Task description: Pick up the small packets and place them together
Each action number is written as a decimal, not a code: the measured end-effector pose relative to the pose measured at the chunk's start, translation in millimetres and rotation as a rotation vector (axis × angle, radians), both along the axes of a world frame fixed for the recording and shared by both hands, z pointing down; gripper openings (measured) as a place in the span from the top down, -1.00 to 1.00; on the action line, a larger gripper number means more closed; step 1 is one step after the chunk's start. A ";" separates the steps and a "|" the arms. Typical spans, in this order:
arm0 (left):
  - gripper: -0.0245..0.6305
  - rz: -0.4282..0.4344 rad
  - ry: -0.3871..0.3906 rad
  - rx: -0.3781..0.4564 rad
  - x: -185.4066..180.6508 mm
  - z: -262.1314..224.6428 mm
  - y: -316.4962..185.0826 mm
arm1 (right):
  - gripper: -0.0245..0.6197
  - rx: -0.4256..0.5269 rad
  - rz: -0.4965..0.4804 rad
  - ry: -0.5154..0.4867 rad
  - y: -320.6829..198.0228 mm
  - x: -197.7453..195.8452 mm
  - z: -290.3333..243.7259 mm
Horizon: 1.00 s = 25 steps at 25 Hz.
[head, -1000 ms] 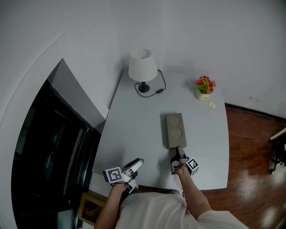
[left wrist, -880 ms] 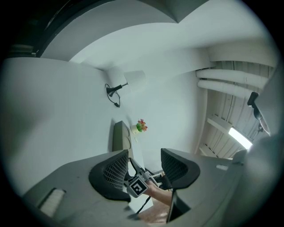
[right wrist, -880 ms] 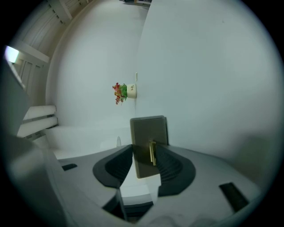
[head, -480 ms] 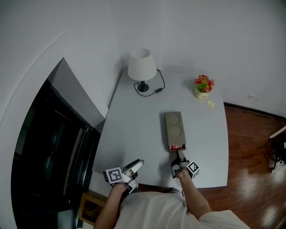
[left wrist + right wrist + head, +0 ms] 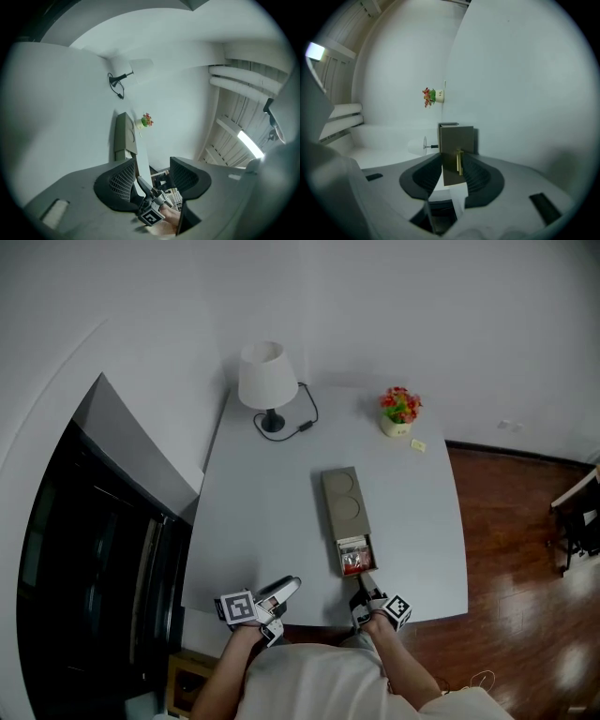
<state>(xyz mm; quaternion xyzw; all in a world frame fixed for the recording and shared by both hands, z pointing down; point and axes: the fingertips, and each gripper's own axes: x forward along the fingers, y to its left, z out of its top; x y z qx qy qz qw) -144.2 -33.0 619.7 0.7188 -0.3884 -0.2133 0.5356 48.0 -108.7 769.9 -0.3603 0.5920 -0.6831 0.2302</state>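
Observation:
An olive box (image 5: pixel 342 505) lies on the grey table (image 5: pixel 262 512), its drawer (image 5: pixel 353 556) pulled out toward the near edge. Small red packets (image 5: pixel 352 562) show inside the drawer. My right gripper (image 5: pixel 364 585) is shut on the drawer's handle. In the right gripper view the gold handle (image 5: pixel 459 161) sits between the jaws against the drawer front (image 5: pixel 457 140). My left gripper (image 5: pixel 286 589) hangs at the near left edge, open and holding nothing. Another small pale packet (image 5: pixel 418 445) lies beside the flower pot (image 5: pixel 400 409).
A white lamp (image 5: pixel 262 379) with a black cord stands at the table's far left corner. A dark cabinet (image 5: pixel 94 559) fills the left side. Wooden floor (image 5: pixel 516 540) lies to the right. The left gripper view shows the box (image 5: pixel 123 138) and flowers (image 5: pixel 146 120).
The right gripper has drawn back toward the near edge with the handle, and the drawer has slid out, showing the red packets. The left gripper has stayed near its place.

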 end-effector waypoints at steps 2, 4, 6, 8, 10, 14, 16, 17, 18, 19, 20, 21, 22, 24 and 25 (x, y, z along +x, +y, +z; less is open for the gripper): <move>0.26 0.038 0.007 -0.014 9.4 3.6 -1.3 | 0.48 -0.015 0.010 0.000 17.0 5.8 -2.8; 0.26 0.077 0.005 -0.020 19.3 5.7 -4.4 | 0.48 -0.023 0.004 0.012 30.0 11.5 -4.6; 0.26 0.112 0.002 -0.016 29.1 7.5 -8.8 | 0.49 -0.024 -0.009 0.022 39.5 16.5 -6.4; 0.26 0.141 0.005 -0.016 39.2 10.1 -11.4 | 0.49 -0.026 -0.012 0.033 48.2 24.4 -6.1; 0.26 0.170 0.008 -0.012 48.2 10.6 -13.2 | 0.49 -0.031 -0.009 0.043 56.7 32.4 -4.5; 0.26 0.211 -0.006 -0.010 55.9 12.6 -15.7 | 0.49 -0.041 -0.022 0.045 73.0 38.0 -3.0; 0.26 0.215 -0.005 -0.014 55.9 13.1 -16.0 | 0.48 -0.052 -0.036 0.038 82.4 37.4 -2.6; 0.26 0.214 -0.005 -0.014 55.6 12.9 -16.6 | 0.48 -0.055 -0.043 0.028 85.8 36.8 -3.0; 0.26 0.213 -0.003 -0.011 55.6 12.2 -17.6 | 0.48 -0.055 -0.048 0.017 87.6 36.5 -3.6; 0.26 0.213 0.000 -0.007 55.8 11.3 -18.7 | 0.49 -0.054 -0.056 0.009 88.0 36.6 -3.9; 0.26 0.213 -0.001 -0.004 55.6 11.0 -19.6 | 0.49 -0.054 -0.072 0.008 87.9 36.8 -3.7; 0.26 0.212 -0.008 -0.003 55.0 11.2 -20.1 | 0.49 -0.050 -0.103 0.020 88.3 36.6 -2.9; 0.26 0.211 -0.012 -0.002 54.4 11.2 -20.2 | 0.48 -0.043 -0.148 0.047 89.9 36.4 -1.2; 0.26 0.208 -0.019 0.005 53.3 9.6 -20.3 | 0.22 -0.014 -0.258 0.142 94.5 37.8 3.1; 0.26 0.206 -0.023 0.008 52.5 8.7 -20.7 | 0.19 0.004 -0.299 0.195 95.8 40.8 2.6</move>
